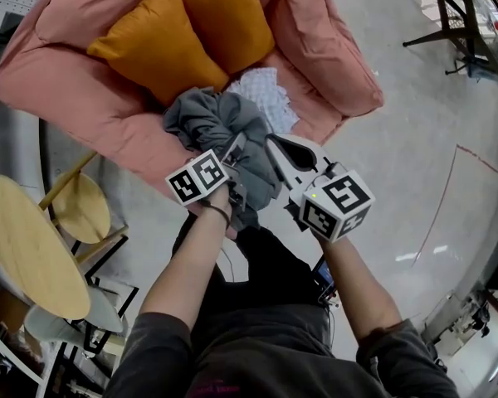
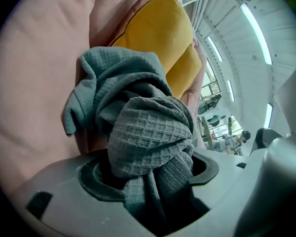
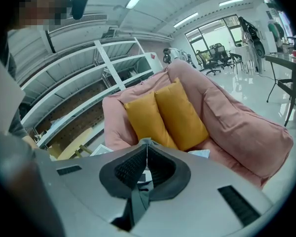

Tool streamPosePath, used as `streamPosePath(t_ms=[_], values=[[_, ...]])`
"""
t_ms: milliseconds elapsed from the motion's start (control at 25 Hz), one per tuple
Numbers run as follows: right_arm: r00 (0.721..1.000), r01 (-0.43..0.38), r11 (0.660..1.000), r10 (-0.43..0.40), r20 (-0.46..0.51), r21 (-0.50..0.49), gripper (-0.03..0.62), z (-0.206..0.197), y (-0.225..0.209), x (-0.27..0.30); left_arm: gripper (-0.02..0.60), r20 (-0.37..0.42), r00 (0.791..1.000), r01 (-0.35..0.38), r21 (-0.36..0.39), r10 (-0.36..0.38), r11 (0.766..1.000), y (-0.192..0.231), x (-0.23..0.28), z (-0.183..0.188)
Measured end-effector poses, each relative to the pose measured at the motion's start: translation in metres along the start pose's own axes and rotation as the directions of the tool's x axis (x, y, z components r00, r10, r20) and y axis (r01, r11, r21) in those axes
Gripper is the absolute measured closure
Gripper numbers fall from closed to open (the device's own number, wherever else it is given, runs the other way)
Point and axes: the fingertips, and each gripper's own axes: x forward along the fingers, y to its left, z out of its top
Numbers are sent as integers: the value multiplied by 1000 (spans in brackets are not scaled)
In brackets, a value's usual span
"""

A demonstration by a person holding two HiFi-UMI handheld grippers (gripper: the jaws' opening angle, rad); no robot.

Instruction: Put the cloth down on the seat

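1. Cloth (image 1: 206, 119), grey waffle weave, bunched in a lump and held by both grippers over the front edge of the seat (image 1: 309, 121) of a pink armchair (image 1: 75, 98). Cannot tell if it touches the seat.
2. Left gripper (image 1: 231, 157): in the left gripper view (image 2: 150, 171) a thick wad of the cloth (image 2: 148, 132) fills the gap. The fingers (image 2: 91, 180) stand wide but clamp on that wad, and folds rise above them against the pink upholstery.
3. Right gripper (image 1: 275, 149): in the right gripper view (image 3: 146, 157) the fingers (image 3: 128, 168) are pressed nearly together, pinching a thin strip of the cloth (image 3: 138, 201). A small tip of it pokes out past them.
4. The two grippers sit close side by side, left one deeper in the bundle, right one at its right edge.
5. Two orange cushions (image 1: 191, 23) lean on the armchair back, behind the cloth. They also show in the right gripper view (image 3: 167, 117).
6. White patterned cloth (image 1: 266, 94) lies flat on the seat, just behind and right of the grey lump.
7. Round wooden table (image 1: 25, 247) on the floor left of the armchair, with a smaller round wooden stool (image 1: 81, 207) beside it.
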Motion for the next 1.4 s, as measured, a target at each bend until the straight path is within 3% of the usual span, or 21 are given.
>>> streamPosePath(t_ms=[800,1400], values=[[999,12,1000,-11,-49,17,577,-34,-20,44,227,-38,994,-106,-24,105,994,55,56,-8],[996,41,999,-40,-74,21,577,-47,-27,50,195,-73,990,-126,-44,123,991,68,78,-16]])
